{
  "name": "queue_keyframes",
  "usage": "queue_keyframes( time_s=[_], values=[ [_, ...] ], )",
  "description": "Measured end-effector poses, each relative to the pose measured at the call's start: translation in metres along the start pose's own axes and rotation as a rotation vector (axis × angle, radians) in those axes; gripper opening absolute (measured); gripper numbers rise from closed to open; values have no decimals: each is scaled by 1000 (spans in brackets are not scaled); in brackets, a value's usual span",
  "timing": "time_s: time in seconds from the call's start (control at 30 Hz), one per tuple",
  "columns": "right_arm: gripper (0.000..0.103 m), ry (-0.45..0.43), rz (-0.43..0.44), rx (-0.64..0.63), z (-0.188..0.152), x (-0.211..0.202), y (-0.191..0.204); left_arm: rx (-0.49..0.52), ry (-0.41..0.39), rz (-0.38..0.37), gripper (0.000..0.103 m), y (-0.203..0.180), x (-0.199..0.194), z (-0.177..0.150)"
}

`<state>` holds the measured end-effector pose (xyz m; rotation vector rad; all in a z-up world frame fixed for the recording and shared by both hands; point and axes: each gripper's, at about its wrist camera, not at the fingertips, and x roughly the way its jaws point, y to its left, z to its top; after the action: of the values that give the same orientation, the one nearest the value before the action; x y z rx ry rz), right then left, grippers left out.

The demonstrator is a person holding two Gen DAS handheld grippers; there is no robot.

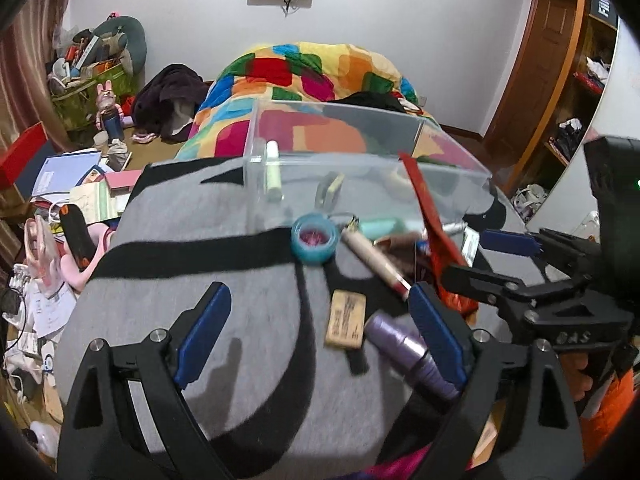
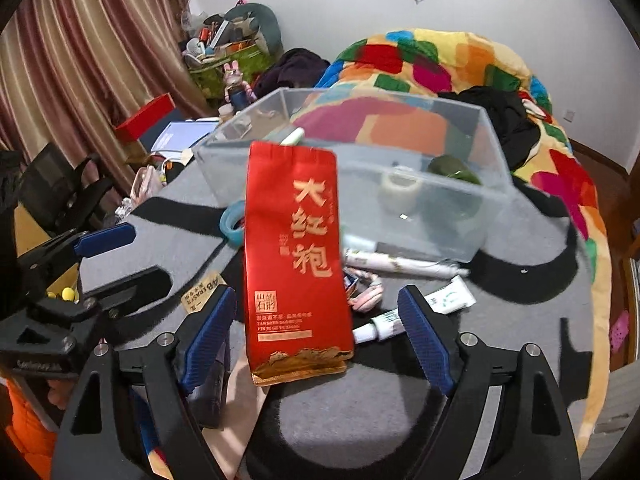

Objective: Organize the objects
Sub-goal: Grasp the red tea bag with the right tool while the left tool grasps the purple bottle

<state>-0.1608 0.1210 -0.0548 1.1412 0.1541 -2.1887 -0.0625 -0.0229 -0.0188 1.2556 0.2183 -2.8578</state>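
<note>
A clear plastic box (image 1: 360, 160) (image 2: 460, 220) sits on a grey and black cloth (image 1: 240, 300). In front of it lie a blue tape roll (image 1: 314, 242), a beige eraser (image 1: 346, 318), a purple tube (image 1: 408, 350) and a pink pen (image 1: 376, 258). A red tea packet (image 2: 296, 256) stands upright between the fingers of my open right gripper (image 2: 320, 336), apart from both pads; it also shows edge-on in the left wrist view (image 1: 430, 216). My left gripper (image 1: 320, 324) is open and empty above the eraser.
A colourful quilt (image 1: 304, 72) covers the bed behind the box. White tubes and pens (image 2: 400, 264) lie in front of the box. A tape roll (image 2: 400, 192) and a green thing (image 2: 452, 170) are inside it. Clutter covers the floor at left (image 1: 60, 184).
</note>
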Motion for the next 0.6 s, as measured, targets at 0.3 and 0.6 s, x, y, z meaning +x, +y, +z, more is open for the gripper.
queue_keyframes(
  time_s=[0.3,0.6],
  values=[
    [56,45,67,28,-7,17,-8,57,-15,38,91,-22,-9,-21],
    [55,-58,-32,-2,-19,-15,-10,83,37,-4,91,-52,3,-30]
  ],
)
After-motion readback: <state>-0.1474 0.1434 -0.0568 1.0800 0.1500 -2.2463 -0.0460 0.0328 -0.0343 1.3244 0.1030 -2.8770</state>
